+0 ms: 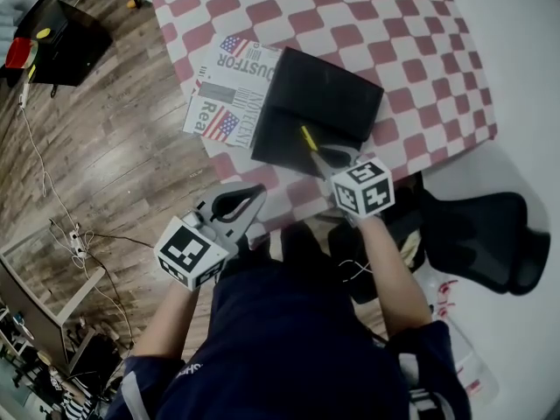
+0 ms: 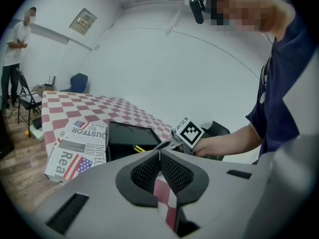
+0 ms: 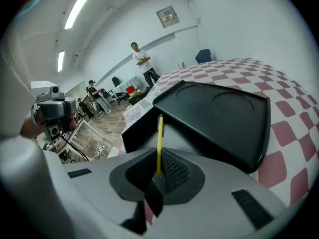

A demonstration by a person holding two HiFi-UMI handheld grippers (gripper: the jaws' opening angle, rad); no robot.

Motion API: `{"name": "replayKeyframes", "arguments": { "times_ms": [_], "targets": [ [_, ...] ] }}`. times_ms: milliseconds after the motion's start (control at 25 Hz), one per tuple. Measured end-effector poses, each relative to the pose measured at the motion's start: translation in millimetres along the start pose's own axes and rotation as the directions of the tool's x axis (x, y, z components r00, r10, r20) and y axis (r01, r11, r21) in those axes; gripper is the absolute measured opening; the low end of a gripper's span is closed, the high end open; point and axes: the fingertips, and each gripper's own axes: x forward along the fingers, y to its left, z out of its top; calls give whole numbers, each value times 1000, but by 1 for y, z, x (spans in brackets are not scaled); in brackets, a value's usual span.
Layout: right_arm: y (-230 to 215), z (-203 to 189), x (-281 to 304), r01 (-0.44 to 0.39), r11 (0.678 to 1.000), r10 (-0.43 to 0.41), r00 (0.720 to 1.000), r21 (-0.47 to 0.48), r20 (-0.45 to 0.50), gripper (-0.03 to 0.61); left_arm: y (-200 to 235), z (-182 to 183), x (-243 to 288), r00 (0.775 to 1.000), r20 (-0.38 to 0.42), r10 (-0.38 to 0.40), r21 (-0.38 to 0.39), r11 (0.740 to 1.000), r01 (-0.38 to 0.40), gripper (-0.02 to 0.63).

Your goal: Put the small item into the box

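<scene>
A thin yellow pen (image 3: 159, 142) stands pinched between the jaws of my right gripper (image 3: 158, 172), its tip over the near rim of the black box (image 3: 140, 129). The box's black lid (image 3: 219, 116) lies shifted aside, leaving a gap at the near left. In the head view the right gripper (image 1: 322, 157) holds the pen (image 1: 308, 137) at the box's (image 1: 278, 143) front edge, below the lid (image 1: 325, 90). My left gripper (image 1: 256, 195) hangs by the table's near edge, jaws shut and nothing held (image 2: 159, 153). It sees the pen (image 2: 139, 148) from the side.
A folded newspaper (image 1: 229, 90) lies left of the box on the red-and-white checkered cloth (image 1: 385, 33). A black chair (image 1: 486, 234) stands by my right side. Wooden floor (image 1: 105, 147) lies to the left. People stand far off (image 3: 143, 63).
</scene>
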Motion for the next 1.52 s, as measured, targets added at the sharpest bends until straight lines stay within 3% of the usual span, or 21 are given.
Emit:
{"name": "replayKeyframes", "arguments": {
  "times_ms": [360, 880, 1240, 1360, 1520],
  "targets": [
    [-16, -3, 26, 70, 997, -67, 990, 21, -128, 38, 10, -2, 1, 1000, 24, 14, -35, 999, -13, 37],
    [-27, -12, 52, 123, 992, -113, 972, 36, -208, 40, 24, -4, -1, 999, 28, 17, -51, 999, -16, 37],
    [-26, -13, 55, 119, 992, -107, 970, 42, -218, 41, 28, -3, 0, 1000, 21, 15, -48, 999, -14, 37],
    [-25, -12, 52, 125, 991, -114, 971, 39, -212, 109, 25, -5, 1, 1000, 11, 4, -40, 999, -3, 37],
    [-21, -6, 42, 130, 991, -124, 975, 20, -184, 109, 21, -1, 2, 1000, 25, -7, -33, 999, 8, 37]
  ]
}}
